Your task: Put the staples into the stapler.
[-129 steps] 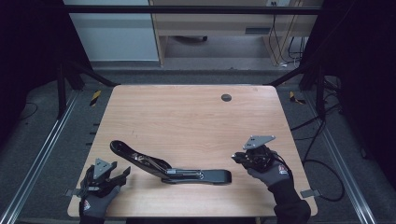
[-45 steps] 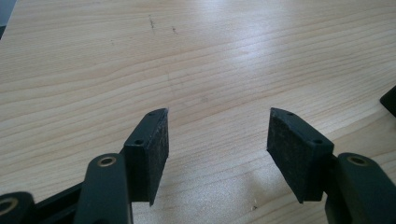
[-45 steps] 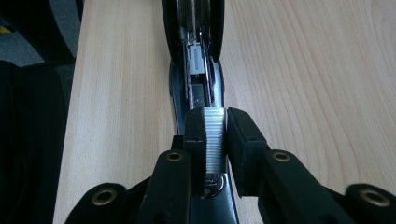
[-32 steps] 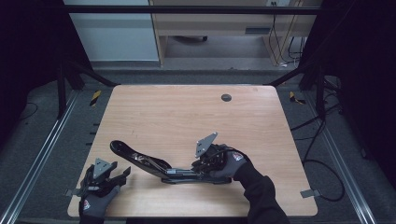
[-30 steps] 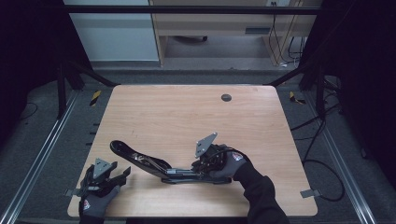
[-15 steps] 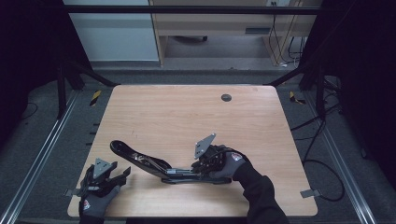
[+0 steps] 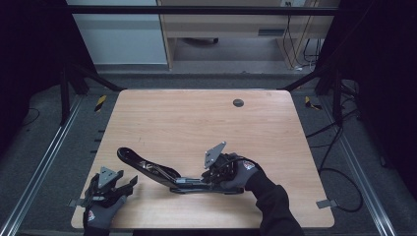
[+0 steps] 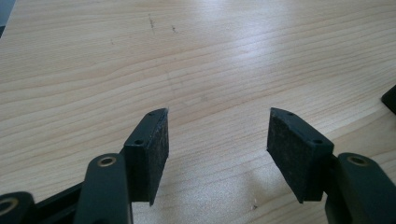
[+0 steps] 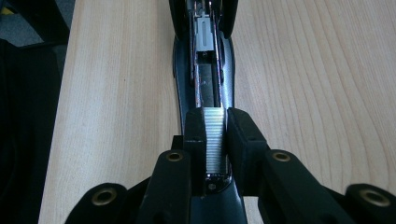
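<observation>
A black stapler (image 7: 162,172) lies opened out flat near the table's front edge, its lid arm reaching up to the left. My right gripper (image 7: 215,176) rests over the stapler's right half. In the right gripper view its jaws (image 9: 215,135) are shut on a silver strip of staples (image 9: 215,149), held just above the open magazine channel (image 9: 205,79) and lined up with it. My left gripper (image 7: 129,183) sits at the front left corner, apart from the stapler. It is open (image 8: 217,140), with bare wood between its pads.
The wooden table (image 7: 196,123) has a small round grommet hole (image 7: 238,103) at the back right. A dark corner of the stapler (image 8: 390,99) shows at the right edge of the left gripper view. Black frame rails run along both table sides.
Since the earliest frame my right hand has come from the table's right side to the stapler. Over the last second nothing has visibly moved.
</observation>
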{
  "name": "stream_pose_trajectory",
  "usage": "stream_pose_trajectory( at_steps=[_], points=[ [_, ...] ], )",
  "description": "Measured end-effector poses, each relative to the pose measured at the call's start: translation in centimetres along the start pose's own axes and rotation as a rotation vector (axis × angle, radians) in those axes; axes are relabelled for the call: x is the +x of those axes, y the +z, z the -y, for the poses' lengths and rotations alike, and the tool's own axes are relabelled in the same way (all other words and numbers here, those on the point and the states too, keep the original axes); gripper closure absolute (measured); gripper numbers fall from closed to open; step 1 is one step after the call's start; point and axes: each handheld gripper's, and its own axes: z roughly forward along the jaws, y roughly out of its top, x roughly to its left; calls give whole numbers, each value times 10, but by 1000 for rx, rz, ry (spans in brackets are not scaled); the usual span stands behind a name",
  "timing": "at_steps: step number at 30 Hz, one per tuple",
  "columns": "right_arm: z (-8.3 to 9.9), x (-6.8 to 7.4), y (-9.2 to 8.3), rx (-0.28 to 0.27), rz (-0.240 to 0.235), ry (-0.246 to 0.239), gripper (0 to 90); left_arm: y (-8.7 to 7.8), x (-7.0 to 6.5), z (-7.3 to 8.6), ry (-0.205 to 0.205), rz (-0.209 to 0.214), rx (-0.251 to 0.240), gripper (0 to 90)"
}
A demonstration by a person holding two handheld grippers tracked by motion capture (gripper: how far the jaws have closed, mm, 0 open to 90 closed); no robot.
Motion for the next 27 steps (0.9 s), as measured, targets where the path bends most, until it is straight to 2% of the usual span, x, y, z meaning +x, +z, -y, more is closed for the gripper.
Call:
stream_pose_trajectory(
  at_steps=[12,24,27],
  points=[
    [0,1,0,-10,2,-36,785,0,0,0,1,-1,1,382],
    [3,1,1,7,0,-11,777,0,0,0,3,-2,1,383],
    [3,1,0,6,5,0,735,0,-1,0,6,-1,1,383]
  ],
)
